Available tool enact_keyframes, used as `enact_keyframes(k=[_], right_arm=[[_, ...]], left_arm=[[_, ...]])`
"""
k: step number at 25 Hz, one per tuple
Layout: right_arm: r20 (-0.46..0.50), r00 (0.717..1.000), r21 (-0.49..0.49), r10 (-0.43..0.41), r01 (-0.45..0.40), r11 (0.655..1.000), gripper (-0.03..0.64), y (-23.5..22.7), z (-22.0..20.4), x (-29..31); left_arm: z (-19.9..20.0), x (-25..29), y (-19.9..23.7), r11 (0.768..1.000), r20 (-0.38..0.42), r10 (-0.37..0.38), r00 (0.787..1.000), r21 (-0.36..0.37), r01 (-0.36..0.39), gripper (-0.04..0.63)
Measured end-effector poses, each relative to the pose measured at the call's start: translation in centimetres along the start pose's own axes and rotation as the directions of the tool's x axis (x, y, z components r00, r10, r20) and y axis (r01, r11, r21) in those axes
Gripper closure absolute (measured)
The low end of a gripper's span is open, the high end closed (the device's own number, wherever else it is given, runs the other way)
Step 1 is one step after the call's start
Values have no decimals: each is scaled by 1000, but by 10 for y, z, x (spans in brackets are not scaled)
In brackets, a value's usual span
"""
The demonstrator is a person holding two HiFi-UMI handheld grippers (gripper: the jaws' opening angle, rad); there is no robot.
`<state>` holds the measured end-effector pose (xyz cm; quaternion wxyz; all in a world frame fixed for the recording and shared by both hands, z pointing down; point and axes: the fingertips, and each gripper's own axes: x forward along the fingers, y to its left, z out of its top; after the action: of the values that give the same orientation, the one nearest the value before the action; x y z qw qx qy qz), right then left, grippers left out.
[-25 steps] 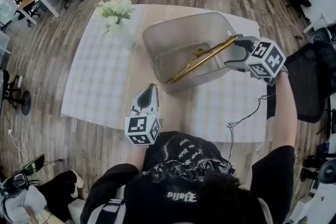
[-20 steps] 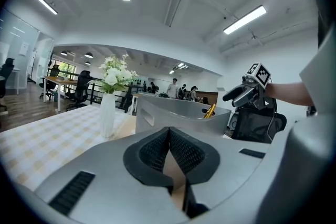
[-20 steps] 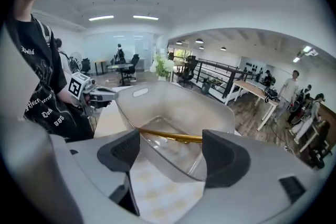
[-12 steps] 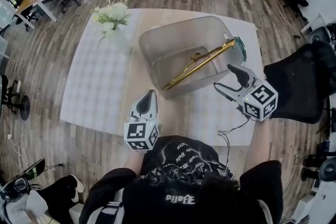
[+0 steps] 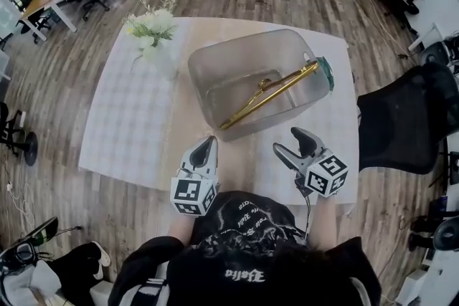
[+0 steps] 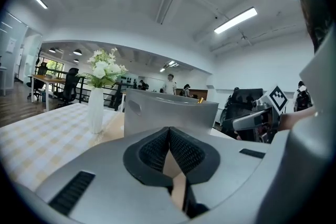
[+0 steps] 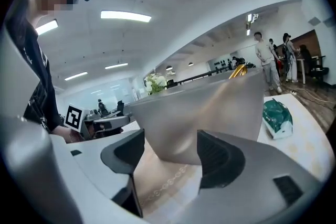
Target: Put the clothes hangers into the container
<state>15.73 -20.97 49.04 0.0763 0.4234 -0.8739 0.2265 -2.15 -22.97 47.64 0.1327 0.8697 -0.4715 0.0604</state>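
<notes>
Pulled back from the container's right rim, the right tool [image 5: 287,141] now hangs over the near edge of the surface [image 5: 129,127], close to the person's body. Its jaws have just been closing yet stand well apart, with nothing between them. The right gripper view shows only the cloth and the container's wall beyond the pads. The gold clothes hanger [image 5: 269,93], which that tool held at the rim a second ago, lies free inside the translucent grey container [image 5: 208,61]. It runs diagonally from the near left of the floor up to the far right corner, where its tip rests on the rim and pokes just above it. The left tool [image 5: 206,144] has barely shifted and sits just in front of the container's near wall, its jaws together with nothing gripped, as the left gripper view shows. Both tools are side by side, apart from each other and not touching the container. A white vase [image 5: 161,57] of pale flowers stands on the checked cloth [image 5: 122,104] to the far left of the container. A green packet [image 5: 326,73] lies just beside the container's right wall. A black office chair [image 5: 401,118] stands to the right of the surface.
</notes>
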Motion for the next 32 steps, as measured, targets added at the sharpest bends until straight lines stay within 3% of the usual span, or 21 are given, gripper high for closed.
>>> enact_keyframes(k=[4,7,11,18,26,32], right_arm=[[-52,998,18,42,-41,999,305,25,-29,14],[-41,999,10,18,-17,1000,316,27,-33,15],[14,1000,-37,6,-5,999,460,25,-15,7],[83,995,-58,-50,55,997,600,22,-7,1],[167,973,-35,-156,164,986,607,9,6,-7],[171,957,-60,-236,249,967,609,-2,10,-9]], left_arm=[[-4,0,-6,1000,-5,-17,1000,10,17,575],[-3,-2,-6,1000,5,-22,1000,22,22,575],[1,-5,-8,1000,18,-24,1000,12,23,575],[-2,-7,-21,999,17,-48,999,22,48,575],[-3,-9,-28,998,12,-56,998,21,55,575],[1,-9,-32,998,19,-60,998,16,59,575]])
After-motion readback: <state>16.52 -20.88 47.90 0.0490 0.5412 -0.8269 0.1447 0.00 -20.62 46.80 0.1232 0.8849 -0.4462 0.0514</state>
